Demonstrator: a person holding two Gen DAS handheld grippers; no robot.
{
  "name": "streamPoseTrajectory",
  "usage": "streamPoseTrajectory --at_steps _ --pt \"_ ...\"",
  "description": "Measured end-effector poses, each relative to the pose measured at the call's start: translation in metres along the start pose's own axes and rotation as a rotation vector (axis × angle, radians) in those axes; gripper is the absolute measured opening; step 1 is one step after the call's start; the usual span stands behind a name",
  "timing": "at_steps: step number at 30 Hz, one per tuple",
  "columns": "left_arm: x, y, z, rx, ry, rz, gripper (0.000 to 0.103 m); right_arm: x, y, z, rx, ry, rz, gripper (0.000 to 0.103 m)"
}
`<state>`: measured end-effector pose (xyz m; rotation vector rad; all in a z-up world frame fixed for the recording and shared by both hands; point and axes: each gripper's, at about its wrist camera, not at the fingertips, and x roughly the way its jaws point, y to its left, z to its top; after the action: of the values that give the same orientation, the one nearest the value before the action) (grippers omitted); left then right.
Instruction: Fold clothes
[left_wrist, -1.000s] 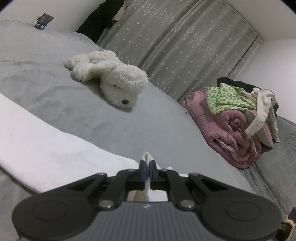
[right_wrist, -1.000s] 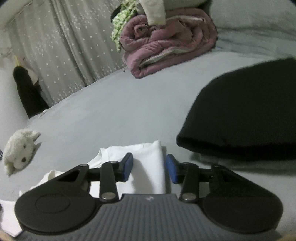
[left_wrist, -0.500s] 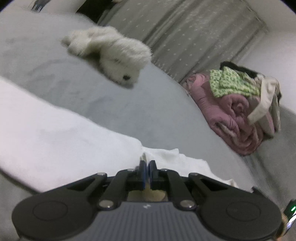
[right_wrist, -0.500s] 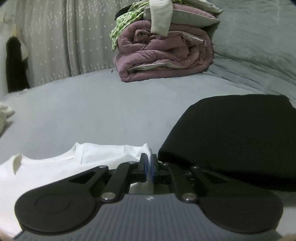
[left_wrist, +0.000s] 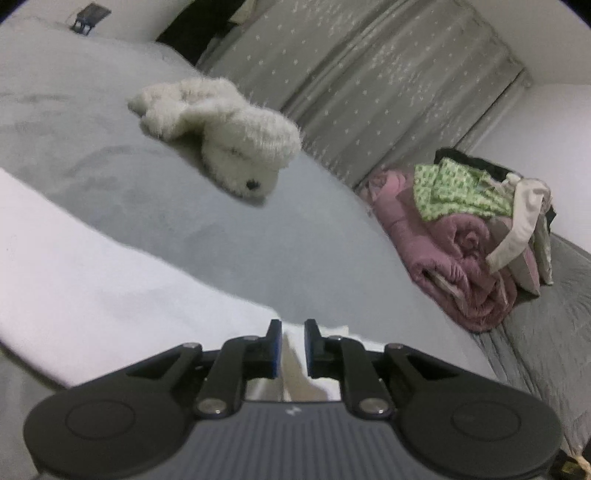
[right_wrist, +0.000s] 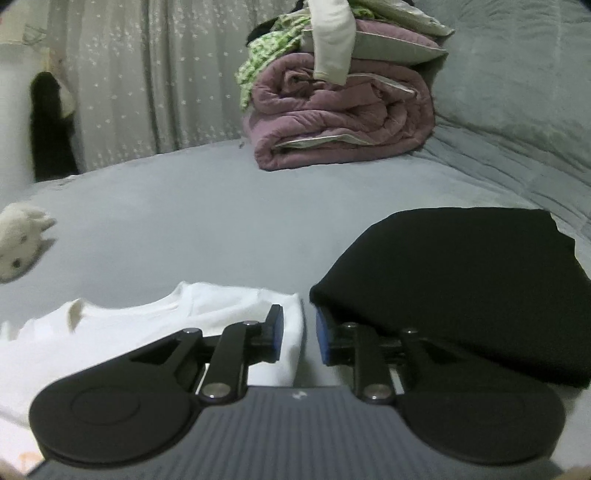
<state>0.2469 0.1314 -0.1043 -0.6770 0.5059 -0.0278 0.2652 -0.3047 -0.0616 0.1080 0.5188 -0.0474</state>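
Left wrist view: left gripper (left_wrist: 293, 341) and right gripper (right_wrist: 300, 334) both hang apart over the white shirt (right_wrist: 147, 325), holding nothing.

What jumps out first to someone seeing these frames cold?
Probably the fluffy white plush dog lying on the grey bed near the curtain, and the rolled mauve quilt topped with loose clothes at the far side. Up close, the white t-shirt lies flat beside a folded black garment, with the left gripper and right gripper both open over the shirt's edges.
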Motion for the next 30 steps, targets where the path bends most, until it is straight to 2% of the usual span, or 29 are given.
streamPoseTrajectory --at_steps 3,6,9,15,20,25,29,30 --pt "0.006 0.001 -0.001 0.015 0.033 0.069 0.007 -0.004 -0.006 -0.006 0.016 0.045 0.003 0.024" --pt "0.001 0.002 0.001 0.006 0.009 0.063 0.008 -0.012 -0.017 -0.011 0.059 0.064 0.01 0.024" --pt "-0.003 -0.003 0.001 0.017 -0.007 0.018 0.008 -0.026 -0.028 -0.017 0.066 0.054 0.035 0.041" --pt "-0.011 -0.014 -0.001 0.054 -0.031 -0.079 0.008 -0.033 -0.007 -0.024 -0.16 0.056 0.081 0.041" --pt "-0.007 -0.022 -0.004 0.089 -0.01 -0.113 0.008 -0.043 0.01 -0.028 -0.357 0.026 0.061 0.041" --pt "-0.009 -0.027 -0.007 0.114 -0.004 -0.15 0.008 -0.049 0.017 -0.031 -0.463 0.008 0.063 0.041" --pt "-0.007 -0.031 -0.01 0.135 0.016 -0.17 0.008 -0.037 0.03 -0.042 -0.583 0.015 0.042 0.041" --pt "-0.007 -0.032 -0.011 0.142 0.021 -0.176 0.008 -0.034 0.034 -0.045 -0.614 0.016 0.032 0.033"
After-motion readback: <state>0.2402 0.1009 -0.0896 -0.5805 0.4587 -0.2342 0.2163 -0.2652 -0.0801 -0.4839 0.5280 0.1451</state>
